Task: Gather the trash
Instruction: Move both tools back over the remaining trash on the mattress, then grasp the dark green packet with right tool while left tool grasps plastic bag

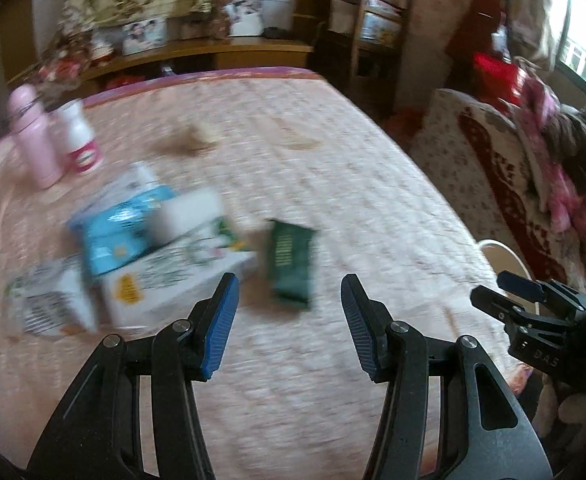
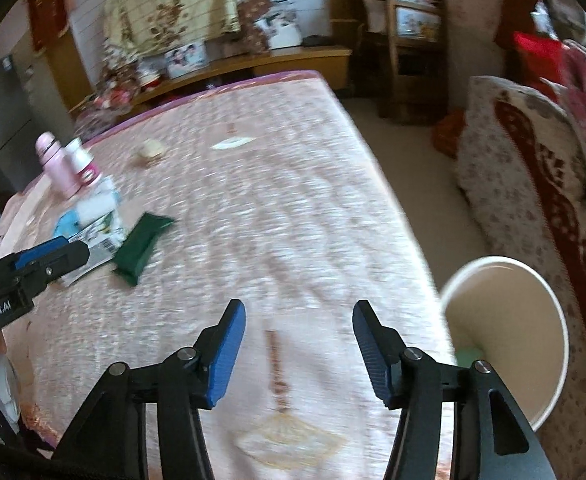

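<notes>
A dark green wrapper [image 1: 291, 266] lies on the pink quilted bed, just ahead of my open, empty left gripper [image 1: 289, 294]. It also shows in the right wrist view [image 2: 141, 246]. A crumpled beige scrap [image 1: 197, 138] [image 2: 151, 150] and a flat pale wrapper [image 1: 297, 136] [image 2: 233, 143] lie farther back. A white bin [image 2: 505, 336] stands beside the bed's right edge, close to my open, empty right gripper [image 2: 299, 320]. The right gripper also shows at the right in the left wrist view [image 1: 489, 290], and the left gripper at the left in the right wrist view [image 2: 63, 250].
White and blue boxes [image 1: 153, 256] [image 2: 93, 220] are piled at the left of the bed. A pink bottle [image 1: 33, 140] and a white bottle [image 1: 79, 140] stand behind them. A sofa with blankets [image 2: 533, 160] is to the right; shelves and a wooden chair [image 2: 405, 40] are beyond.
</notes>
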A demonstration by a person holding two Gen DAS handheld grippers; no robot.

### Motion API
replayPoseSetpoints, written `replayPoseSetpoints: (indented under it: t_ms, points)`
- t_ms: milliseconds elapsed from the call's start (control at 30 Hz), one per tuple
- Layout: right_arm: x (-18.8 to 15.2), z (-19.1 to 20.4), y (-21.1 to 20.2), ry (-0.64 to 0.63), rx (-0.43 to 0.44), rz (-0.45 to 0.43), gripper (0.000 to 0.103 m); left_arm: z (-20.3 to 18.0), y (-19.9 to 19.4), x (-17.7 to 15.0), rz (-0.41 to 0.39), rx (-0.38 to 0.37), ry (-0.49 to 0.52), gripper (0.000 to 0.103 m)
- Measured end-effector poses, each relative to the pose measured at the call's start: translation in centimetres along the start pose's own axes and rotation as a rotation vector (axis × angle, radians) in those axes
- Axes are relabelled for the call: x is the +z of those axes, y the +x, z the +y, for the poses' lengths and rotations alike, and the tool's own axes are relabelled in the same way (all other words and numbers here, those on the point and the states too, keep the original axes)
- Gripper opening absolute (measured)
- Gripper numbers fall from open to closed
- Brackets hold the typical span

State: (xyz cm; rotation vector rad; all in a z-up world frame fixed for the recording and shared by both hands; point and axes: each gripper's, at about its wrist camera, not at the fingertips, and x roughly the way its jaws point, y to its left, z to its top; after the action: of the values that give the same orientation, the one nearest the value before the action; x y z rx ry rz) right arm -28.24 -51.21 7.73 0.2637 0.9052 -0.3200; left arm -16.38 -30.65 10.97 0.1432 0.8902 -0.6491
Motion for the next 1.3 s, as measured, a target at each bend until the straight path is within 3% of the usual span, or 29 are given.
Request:
replayPoseSetpoints:
  t_ms: [133,267,400,500,633,900,1033,1167,1300]
  points:
    - [0.3,3.5,1.3,-0.049,0.05,0.022,0.058,5.2,-1.2,0.0,-0.001,0.087,-0.044,0.051]
    - [0.4,6.1,2.4,-0.085,0.094,0.04,0.058,11.4,-1.9,0.9,-0.006,0.23,-0.091,0.051]
    - [1.4,8.3,3.6,-0.084,0.144,0.055,0.058,19.5,-1.3,2.2,0.011,0.362,-0.2,0.051]
    - [2.5,9.9,4.5,-0.094,0.154,0.057,0.058,24.1,-0.8,2.5,0.036,0.4,-0.277,0.051]
    - [3.2,11.4,4.9,-0.108,0.174,0.06,0.059,27.0,-1.5,1.7,0.061,0.325,-0.357,0.051]
    - [3.7,12.3,6.9,-0.068,0.205,0.072,0.06,26.6,-1.2,-1.7,0.128,0.174,-0.427,0.052]
    - [4.1,12.1,8.0,-0.01,0.225,0.075,0.065,25.7,-1.0,-2.5,0.106,0.194,-0.422,0.06]
    - [5.1,12.0,9.7,0.065,0.225,0.073,0.066,26.2,0.2,-2.8,0.092,0.187,-0.47,0.061]
    - [5.9,13.2,11.7,0.058,0.209,0.107,0.066,25.9,0.6,-3.1,0.088,0.198,-0.46,0.061]
